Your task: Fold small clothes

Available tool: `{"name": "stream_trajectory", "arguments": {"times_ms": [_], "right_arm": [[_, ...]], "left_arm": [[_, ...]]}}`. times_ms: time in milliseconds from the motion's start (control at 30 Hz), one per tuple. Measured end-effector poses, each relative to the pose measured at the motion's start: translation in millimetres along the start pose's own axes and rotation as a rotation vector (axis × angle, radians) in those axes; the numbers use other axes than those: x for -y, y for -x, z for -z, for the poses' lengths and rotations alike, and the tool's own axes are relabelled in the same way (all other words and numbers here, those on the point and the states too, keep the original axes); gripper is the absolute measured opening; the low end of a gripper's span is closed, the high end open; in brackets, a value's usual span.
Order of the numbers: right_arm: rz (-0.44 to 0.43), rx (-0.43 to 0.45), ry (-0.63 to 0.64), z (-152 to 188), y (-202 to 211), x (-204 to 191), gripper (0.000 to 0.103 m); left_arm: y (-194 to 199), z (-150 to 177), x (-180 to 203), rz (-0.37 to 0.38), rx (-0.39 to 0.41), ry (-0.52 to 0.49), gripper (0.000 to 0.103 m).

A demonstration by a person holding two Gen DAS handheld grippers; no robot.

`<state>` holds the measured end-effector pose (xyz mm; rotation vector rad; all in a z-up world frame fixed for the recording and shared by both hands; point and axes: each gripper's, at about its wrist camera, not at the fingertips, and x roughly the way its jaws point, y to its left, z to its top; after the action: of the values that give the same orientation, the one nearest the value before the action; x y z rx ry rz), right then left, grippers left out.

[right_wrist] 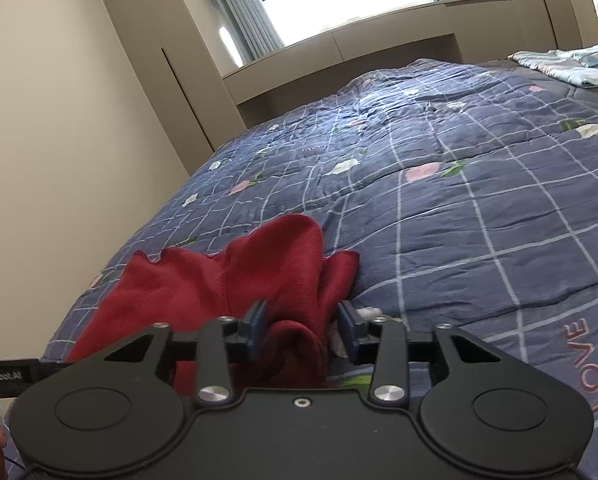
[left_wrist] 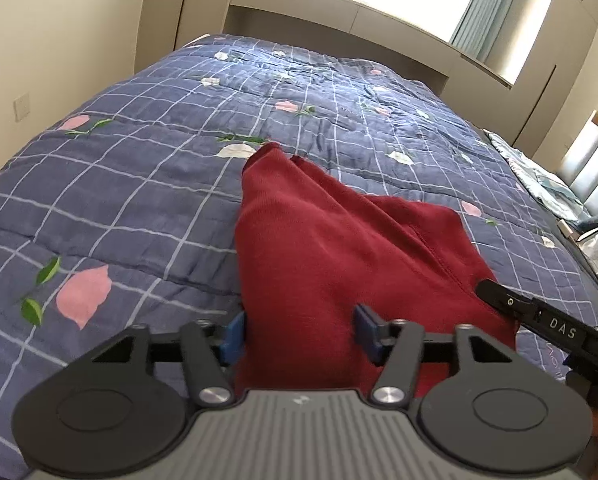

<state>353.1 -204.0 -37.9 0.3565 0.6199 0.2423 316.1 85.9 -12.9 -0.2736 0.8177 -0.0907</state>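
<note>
The red garment [left_wrist: 331,248] lies bunched on the blue checked quilt [left_wrist: 139,184] of the bed, its far tip pointing toward 12 o'clock. The left gripper [left_wrist: 299,330] has its jaws apart with the cloth lying between them, the pads not pressing. At 3 o'clock from it the right gripper [right_wrist: 303,328] is also apart, a thick fold of the red cloth between its blue pads [right_wrist: 257,322], seemingly loose. I judge that the near edge has been let go. To do this well, both tools should draw back low and straight, so no cloth catches, then flatten the raised hump before the next fold.
</note>
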Motion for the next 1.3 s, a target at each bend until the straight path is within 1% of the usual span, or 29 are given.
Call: {"name": "stream_trajectory", "arguments": {"times_ms": [33, 67, 100, 200, 233, 267, 300, 333, 367, 400, 567, 700, 867, 1067, 1300], "right_arm": [[0.008, 0.004, 0.006, 0, 3, 0, 0.049], [0.014, 0.011, 0.012, 0, 6, 0, 0.054], [0.019, 0.018, 0.018, 0, 10, -1, 0.055], [0.028, 0.039, 0.033, -1, 21, -3, 0.06], [0.03, 0.048, 0.035, -2, 25, -4, 0.064], [0.029, 0.06, 0.034, -3, 31, -4, 0.069], [0.029, 0.072, 0.032, -3, 35, -5, 0.072], [0.029, 0.086, 0.027, -4, 41, -6, 0.078], [0.028, 0.101, 0.022, -4, 49, -7, 0.081], [0.025, 0.111, 0.021, -4, 55, -8, 0.082], [0.006, 0.175, 0.035, -2, 92, -18, 0.097], [-0.005, 0.22, 0.053, 2, 122, -26, 0.102], [-0.009, 0.255, 0.104, 12, 158, -37, 0.102], [-0.011, 0.281, 0.157, 30, 197, -48, 0.102], [0.012, 0.302, 0.191, 55, 229, -52, 0.102]], "left_arm": [[2, 1, 1, 0.001, 0.006, 0.001, 0.072], [6, 1, 2, 0.0, 0.015, 0.001, 0.077], [9, 1, 3, -0.004, 0.024, -0.001, 0.081], [20, -1, 9, -0.012, 0.048, -0.01, 0.085], [23, -1, 11, -0.015, 0.054, -0.013, 0.086], [27, -3, 13, -0.019, 0.063, -0.016, 0.09], [33, -3, 15, -0.025, 0.077, -0.018, 0.095], [39, -3, 18, -0.033, 0.095, -0.019, 0.097], [45, -3, 20, -0.043, 0.114, -0.021, 0.101], [51, -3, 22, -0.054, 0.136, -0.023, 0.102], [83, 3, 33, -0.09, 0.214, -0.058, 0.102], [110, 15, 39, -0.102, 0.259, -0.077, 0.102], [142, 42, 41, -0.098, 0.293, -0.086, 0.103], [169, 75, 37, -0.088, 0.301, -0.094, 0.102], [187, 111, 32, -0.091, 0.299, -0.076, 0.103]]}}
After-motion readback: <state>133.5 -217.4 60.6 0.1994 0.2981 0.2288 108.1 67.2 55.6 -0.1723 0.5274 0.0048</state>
